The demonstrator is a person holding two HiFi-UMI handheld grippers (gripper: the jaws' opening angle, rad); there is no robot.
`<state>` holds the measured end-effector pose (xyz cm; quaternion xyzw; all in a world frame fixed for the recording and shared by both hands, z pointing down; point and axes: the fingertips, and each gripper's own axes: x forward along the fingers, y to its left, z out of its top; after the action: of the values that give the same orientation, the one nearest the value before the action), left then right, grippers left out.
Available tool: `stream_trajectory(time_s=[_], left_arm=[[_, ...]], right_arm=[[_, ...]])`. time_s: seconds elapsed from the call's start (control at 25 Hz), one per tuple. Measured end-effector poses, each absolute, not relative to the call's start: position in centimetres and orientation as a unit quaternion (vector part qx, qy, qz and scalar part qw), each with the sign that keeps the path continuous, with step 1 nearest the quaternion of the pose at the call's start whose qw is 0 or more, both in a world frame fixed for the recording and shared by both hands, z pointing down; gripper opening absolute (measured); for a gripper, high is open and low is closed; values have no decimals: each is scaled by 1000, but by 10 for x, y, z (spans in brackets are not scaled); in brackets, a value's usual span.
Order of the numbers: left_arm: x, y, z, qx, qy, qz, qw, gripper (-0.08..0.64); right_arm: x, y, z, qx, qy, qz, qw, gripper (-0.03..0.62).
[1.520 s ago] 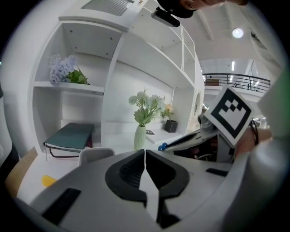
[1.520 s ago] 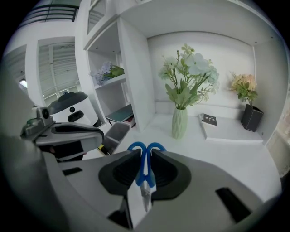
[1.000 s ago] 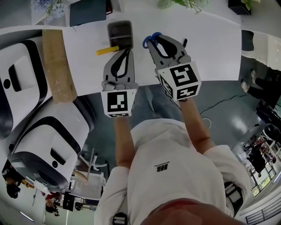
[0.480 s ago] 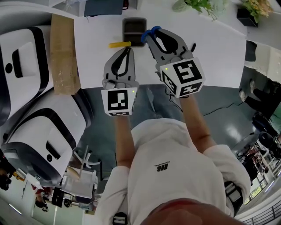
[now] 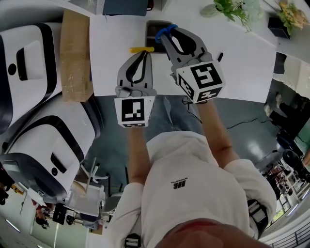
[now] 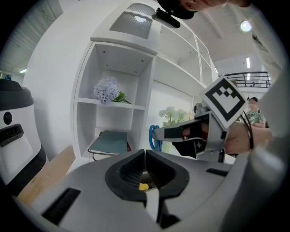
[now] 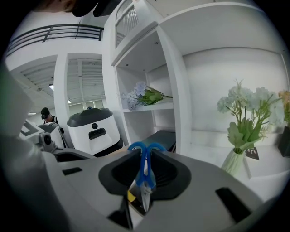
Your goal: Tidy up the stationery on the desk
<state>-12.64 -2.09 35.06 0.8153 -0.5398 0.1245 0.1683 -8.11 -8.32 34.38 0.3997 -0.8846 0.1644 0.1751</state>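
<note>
In the head view my right gripper (image 5: 165, 35) is shut on blue-handled scissors (image 5: 164, 32), holding them over the right side of a dark pen holder (image 5: 156, 25) on the white desk (image 5: 232, 63). The right gripper view shows the blue scissors (image 7: 145, 165) pinched upright between the jaws, handles up. My left gripper (image 5: 144, 53) is shut and holds nothing; its tips sit just above a yellow pen (image 5: 140, 49) lying on the desk. Through the shut left gripper (image 6: 145, 156), a bit of the yellow pen (image 6: 143, 186) shows below.
A brown cardboard box (image 5: 76, 53) lies at the desk's left end, beside white machines (image 5: 29, 58). A dark book (image 5: 125, 6) lies beyond the holder in a shelf unit (image 6: 113, 99). Vases of plants (image 5: 232, 7) stand at the back right.
Both grippers have shifted left across the desk. The scissors came from right of the pen holder to over it; the left tips now sit over the yellow pen.
</note>
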Motion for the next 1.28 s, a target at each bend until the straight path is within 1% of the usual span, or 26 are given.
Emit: stream_trajectory(time_s=[0.2,0.56,0.6,0.64,0.68,0.8,1.0,1.28], left_arm=[[-132,-25,355,813,-542,124,174,0],[-131,-30,364,813,-538,131,180,0],[-130,-31,364,813,-537,132,180,0],[-129,-31,364,814,-537,132,180,0],[-128,-32,364,814,-536,132,179,0],[-125,-33,364,816,-533,133,178,0],[-110,-37,362,824,-522,134,175,0],[-66,-40,363,843,-490,137,172,0]], right_arm=[[-88,-88,365,392,-884,170,190,58],[-99,-80,404,372,-879,177,240,61],[-99,-79,407,368,-879,178,244,63],[-100,-78,409,365,-880,180,246,83],[-101,-77,411,362,-881,182,247,89],[-100,-74,410,358,-882,182,245,87],[-79,-70,402,377,-876,188,235,75],[-21,-65,404,419,-854,203,231,69]])
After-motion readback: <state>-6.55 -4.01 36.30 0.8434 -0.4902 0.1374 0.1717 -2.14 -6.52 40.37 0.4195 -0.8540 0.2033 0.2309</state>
